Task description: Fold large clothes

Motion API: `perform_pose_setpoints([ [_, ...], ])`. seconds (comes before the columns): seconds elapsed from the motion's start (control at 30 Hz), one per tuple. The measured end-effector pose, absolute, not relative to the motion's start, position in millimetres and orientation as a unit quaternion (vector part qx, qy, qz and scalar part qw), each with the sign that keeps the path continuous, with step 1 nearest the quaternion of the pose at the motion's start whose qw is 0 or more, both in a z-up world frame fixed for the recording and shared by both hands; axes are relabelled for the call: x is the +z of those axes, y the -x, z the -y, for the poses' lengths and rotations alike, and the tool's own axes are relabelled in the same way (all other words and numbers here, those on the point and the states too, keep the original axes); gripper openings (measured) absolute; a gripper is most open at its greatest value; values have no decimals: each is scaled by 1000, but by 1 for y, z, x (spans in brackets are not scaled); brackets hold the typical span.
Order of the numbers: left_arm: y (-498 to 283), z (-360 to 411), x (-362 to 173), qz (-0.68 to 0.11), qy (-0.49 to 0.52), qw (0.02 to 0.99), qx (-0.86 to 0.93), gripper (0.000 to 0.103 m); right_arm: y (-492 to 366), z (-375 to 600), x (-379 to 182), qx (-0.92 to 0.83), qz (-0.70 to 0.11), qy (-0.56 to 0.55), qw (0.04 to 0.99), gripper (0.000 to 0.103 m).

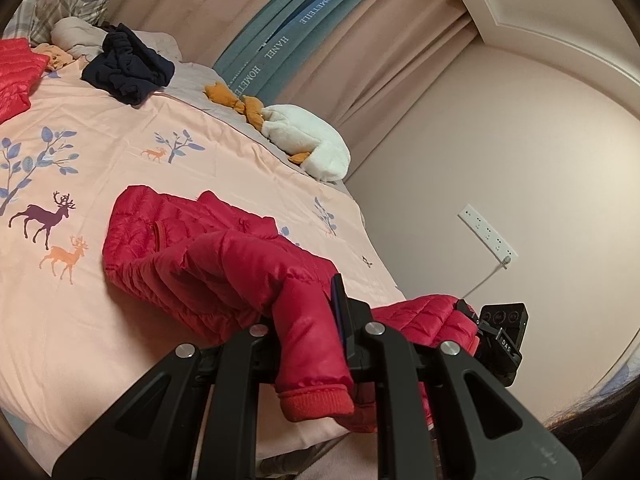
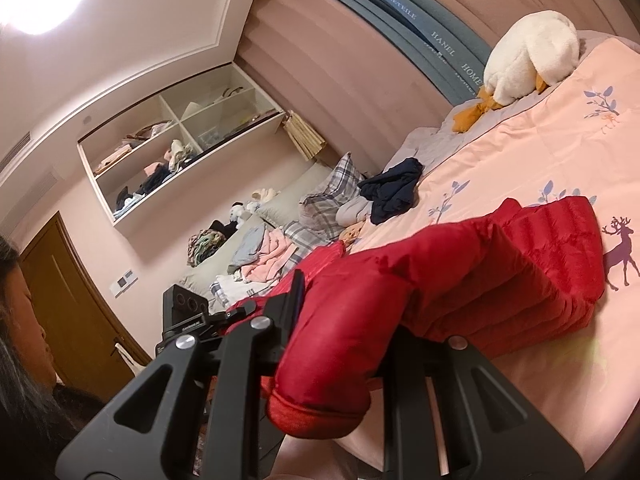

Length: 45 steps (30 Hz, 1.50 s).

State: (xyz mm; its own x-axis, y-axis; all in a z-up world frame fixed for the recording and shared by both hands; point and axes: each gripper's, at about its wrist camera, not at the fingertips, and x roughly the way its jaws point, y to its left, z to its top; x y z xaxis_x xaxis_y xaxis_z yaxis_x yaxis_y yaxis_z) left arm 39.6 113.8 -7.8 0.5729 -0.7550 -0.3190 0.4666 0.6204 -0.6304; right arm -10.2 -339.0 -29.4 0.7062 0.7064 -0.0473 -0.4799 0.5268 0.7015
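Observation:
A red quilted down jacket (image 1: 192,248) lies crumpled on the pink deer-print bed cover (image 1: 120,128). My left gripper (image 1: 308,320) is shut on one red sleeve near its ribbed cuff (image 1: 316,402), which hangs back over the jaws. My right gripper (image 2: 340,320) is shut on the other red sleeve (image 2: 360,292), with its cuff (image 2: 316,412) drooping toward the camera. The jacket body (image 2: 560,256) rests on the bed beyond. The right gripper also shows in the left wrist view (image 1: 500,336), close to the right, with red fabric at it.
A white plush goose (image 1: 308,140) lies at the bed's far edge. A dark navy garment (image 1: 128,64) and another red jacket (image 1: 12,76) sit near the plaid pillows (image 1: 68,0). A wall with a power strip (image 1: 486,234) is to the right. A person's head (image 2: 16,320) is beside the right gripper.

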Motion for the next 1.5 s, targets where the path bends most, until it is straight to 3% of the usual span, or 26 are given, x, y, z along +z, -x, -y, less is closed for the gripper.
perform_pose_setpoints([
  [1.03,-112,-114,2,-281,239,874,-315,15,-61,351,-23,286,-156,-338,883,17],
  [1.5,-176,-100,-14,-306,226,880,-285,15,-120,361,-40,220,-200,-326,897,17],
])
